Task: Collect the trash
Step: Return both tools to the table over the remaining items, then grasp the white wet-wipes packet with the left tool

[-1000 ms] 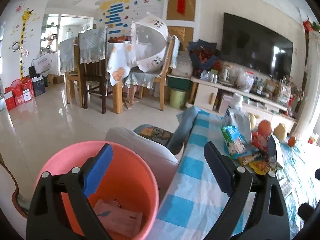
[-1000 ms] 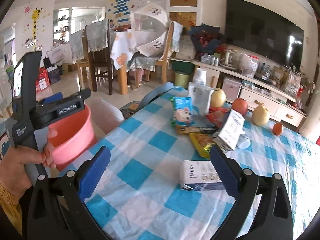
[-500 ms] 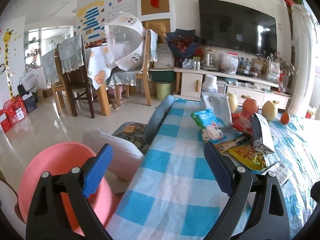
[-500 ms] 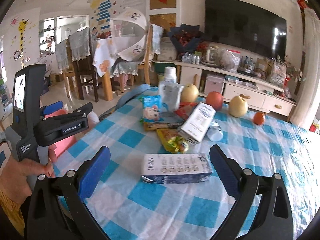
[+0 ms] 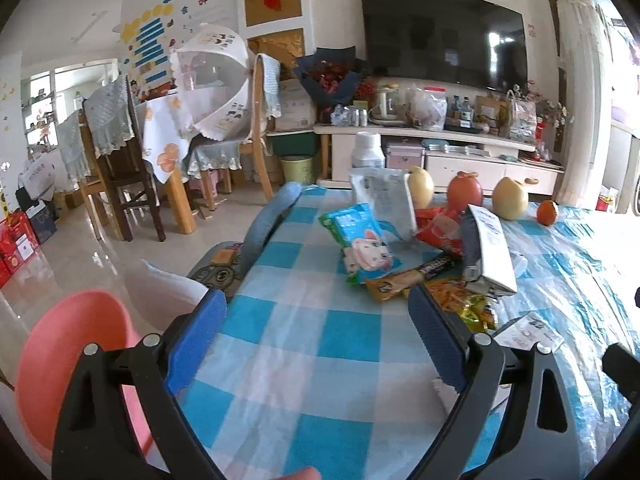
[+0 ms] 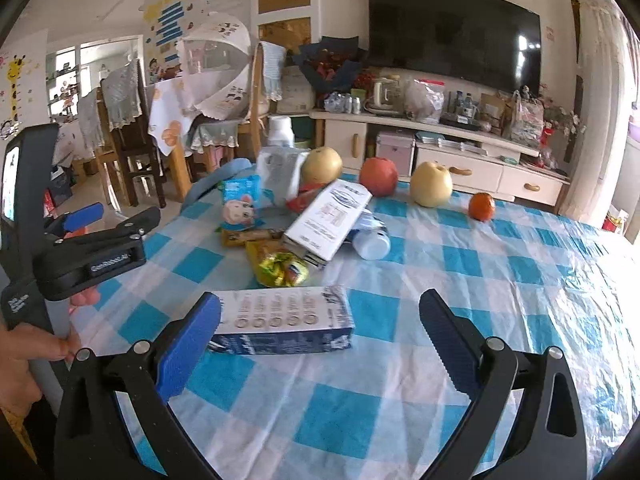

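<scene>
On the blue-checked table (image 6: 500,280) lies a flat blue-and-white carton (image 6: 282,320), just ahead of my open right gripper (image 6: 320,332) and close to its left finger. Behind it sit a yellow snack wrapper (image 6: 280,266), a white box (image 6: 328,216), a blue snack bag (image 6: 240,204) and a brown bar wrapper (image 6: 248,236). My left gripper (image 5: 316,332) hangs open and empty over the table's left part, short of the blue snack bag (image 5: 360,244) and the brown wrapper (image 5: 408,276). The pink bucket (image 5: 68,364) stands on the floor at lower left.
Two pears (image 6: 431,184), a red fruit (image 6: 378,176) and an orange (image 6: 481,206) line the table's far side. A white bottle (image 6: 374,238) lies by the white box. A grey chair (image 5: 264,220) and a white cushion (image 5: 168,292) stand beside the table's left edge.
Both grippers swung right, away from the bucket and over the table. The bucket slid to the left gripper's lower left. The right gripper came closer to the flat carton.
</scene>
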